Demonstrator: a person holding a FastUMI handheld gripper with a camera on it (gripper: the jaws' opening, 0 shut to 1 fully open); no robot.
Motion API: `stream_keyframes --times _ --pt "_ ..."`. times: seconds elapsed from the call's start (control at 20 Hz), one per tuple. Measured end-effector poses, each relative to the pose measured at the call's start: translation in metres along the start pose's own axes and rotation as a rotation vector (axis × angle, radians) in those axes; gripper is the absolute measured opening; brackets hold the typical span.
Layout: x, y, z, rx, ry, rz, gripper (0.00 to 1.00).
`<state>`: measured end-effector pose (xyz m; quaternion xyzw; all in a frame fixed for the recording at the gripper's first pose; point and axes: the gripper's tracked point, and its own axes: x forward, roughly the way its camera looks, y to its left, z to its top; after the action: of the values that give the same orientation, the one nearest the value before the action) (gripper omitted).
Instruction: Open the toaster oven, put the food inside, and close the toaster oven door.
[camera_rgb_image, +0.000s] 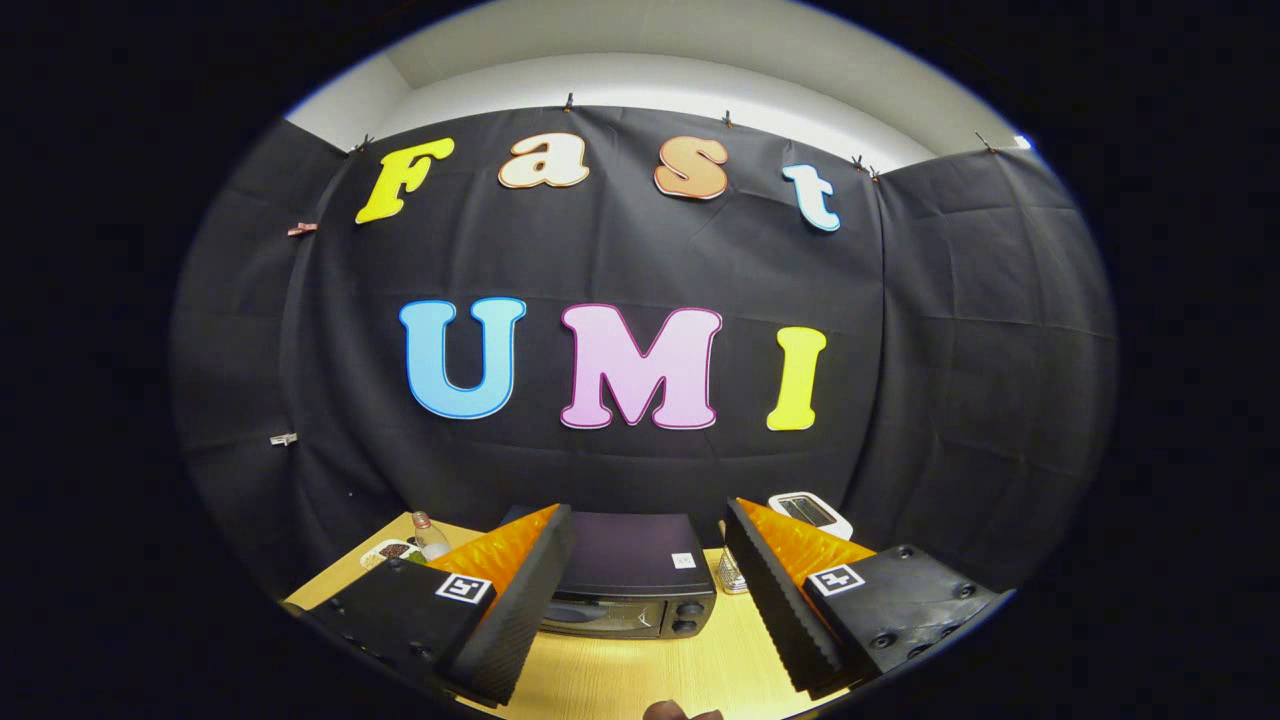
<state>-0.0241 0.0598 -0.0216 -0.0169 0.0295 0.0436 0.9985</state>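
Hand-held gripper (648, 600) spread wide, empty, above the table (640, 670); closed toaster oven (628, 585) beyond its fingers.

Jaws wide apart, toaster oven (628, 590) beyond, door closed

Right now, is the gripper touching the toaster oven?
Apart. In the gripper view the open gripper hangs above the table, and the toaster oven sits beyond its fingers, its door closed, with bare table between them.

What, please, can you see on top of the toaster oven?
The toaster oven, beyond the open hand-held gripper, has a small white sticker on its dark top. The top's outer edges are covered by the fingers.
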Motion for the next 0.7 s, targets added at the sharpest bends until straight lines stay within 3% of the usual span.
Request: stream_keyframes --times 0.7 --pt "0.0037 -0.0047 -0.0032 -0.016 -0.005 -0.003 0.99"
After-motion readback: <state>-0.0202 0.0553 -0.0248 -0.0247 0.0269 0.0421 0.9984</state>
